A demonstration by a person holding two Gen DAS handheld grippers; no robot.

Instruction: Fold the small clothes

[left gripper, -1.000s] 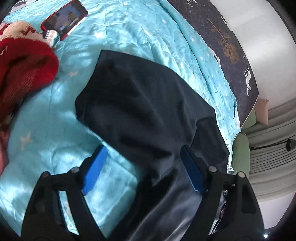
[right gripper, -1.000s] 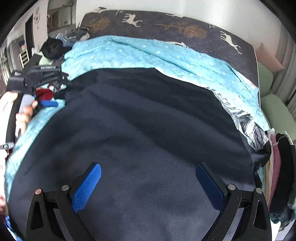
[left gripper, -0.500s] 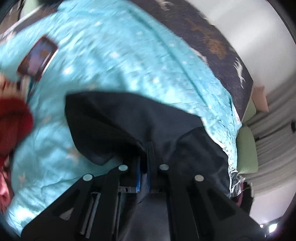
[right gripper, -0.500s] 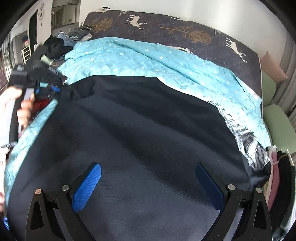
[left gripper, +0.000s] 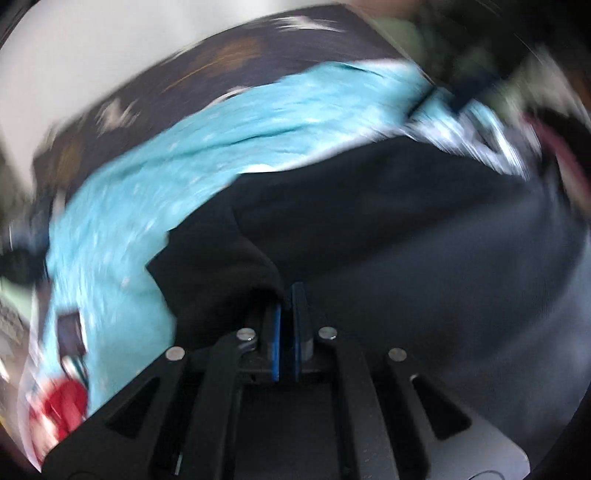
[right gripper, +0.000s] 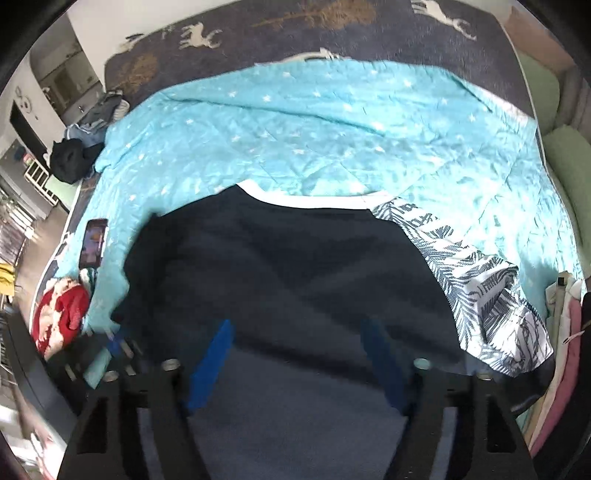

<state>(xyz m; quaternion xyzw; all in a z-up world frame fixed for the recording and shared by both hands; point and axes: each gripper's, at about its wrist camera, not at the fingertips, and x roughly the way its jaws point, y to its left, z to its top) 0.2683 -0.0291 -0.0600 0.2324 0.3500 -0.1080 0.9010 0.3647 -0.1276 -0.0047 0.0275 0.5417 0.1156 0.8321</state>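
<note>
A dark navy garment (right gripper: 288, 273) with a white edge and a leaf-print sleeve (right gripper: 484, 291) lies spread on a turquoise star quilt (right gripper: 332, 129). My left gripper (left gripper: 287, 295) is shut on a fold of the navy garment (left gripper: 369, 229) and holds that edge lifted; this view is blurred by motion. It also shows low at the left of the right wrist view (right gripper: 118, 347). My right gripper (right gripper: 299, 354) is open over the near part of the garment, with its blue pads apart and nothing between them.
A phone (right gripper: 94, 242) and a red and white knit garment (right gripper: 61, 314) lie on the quilt at the left. A stack of folded clothes (right gripper: 569, 332) sits at the right edge. A dark deer-print blanket (right gripper: 332, 33) covers the far side.
My left gripper closed on the garment's edge and has swung with it toward the middle. The right gripper has drawn back and its jaws have narrowed a little.
</note>
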